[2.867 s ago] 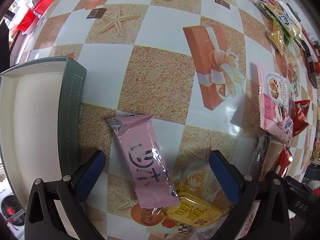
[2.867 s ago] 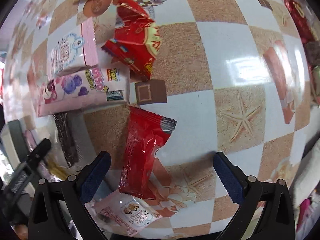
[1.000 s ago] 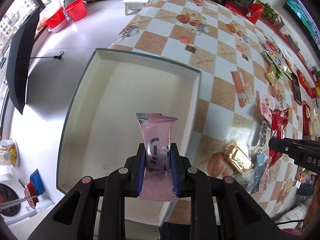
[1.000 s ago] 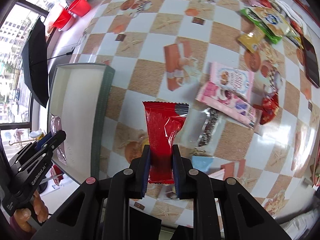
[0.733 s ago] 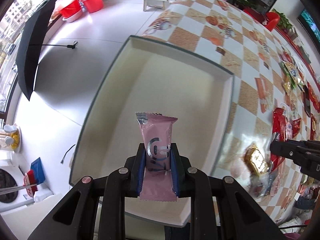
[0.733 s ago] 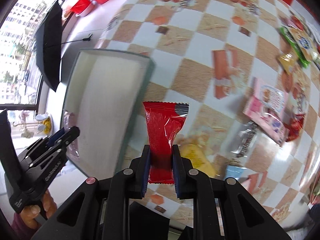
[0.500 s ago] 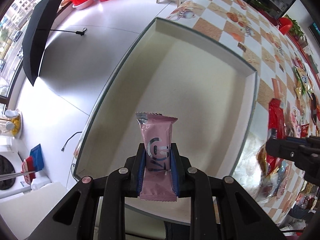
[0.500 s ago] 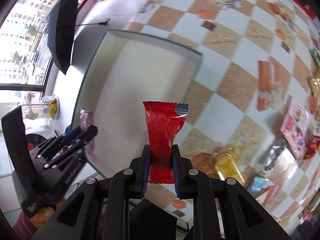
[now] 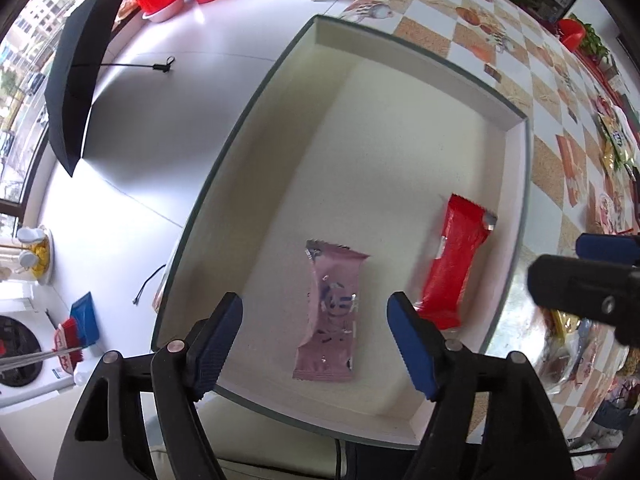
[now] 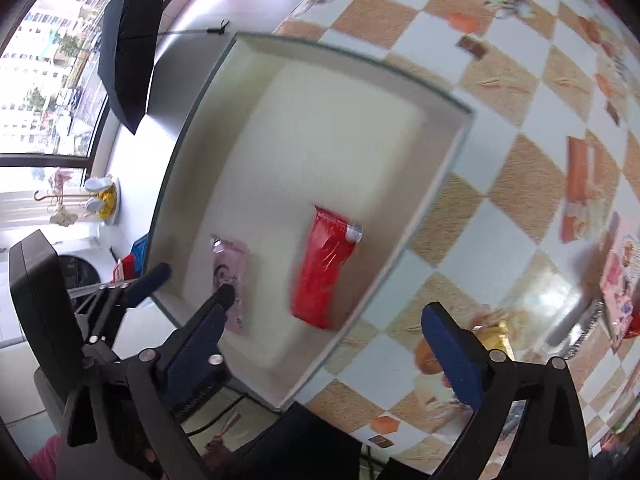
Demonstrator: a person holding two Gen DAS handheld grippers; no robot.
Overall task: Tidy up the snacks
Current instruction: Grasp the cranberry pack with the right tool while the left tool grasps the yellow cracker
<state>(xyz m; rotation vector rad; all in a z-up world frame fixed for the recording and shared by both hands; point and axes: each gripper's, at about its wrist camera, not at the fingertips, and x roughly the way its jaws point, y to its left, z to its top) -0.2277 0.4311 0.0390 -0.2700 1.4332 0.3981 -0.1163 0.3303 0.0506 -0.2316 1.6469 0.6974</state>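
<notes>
Jaws of both the left gripper (image 9: 316,336) and right gripper (image 10: 332,332) are opening, empty, with the pink packet (image 9: 330,312) and red packet (image 9: 454,264) just released side by side inside the tray (image 9: 516,120), so two snacks are filed.

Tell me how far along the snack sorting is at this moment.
Done: the pink packet and red packet lie in the white tray. In hand: nothing; the left gripper and right gripper are opening, empty. Left: many snacks remain on the checkered table.

A pink foil snack packet (image 9: 330,312) and a red foil snack packet (image 9: 454,272) lie side by side inside the shallow white cardboard box (image 9: 516,120). The box sits at the edge of the checkered tablecloth-covered table (image 9: 548,80), other snacks well apart.
</notes>
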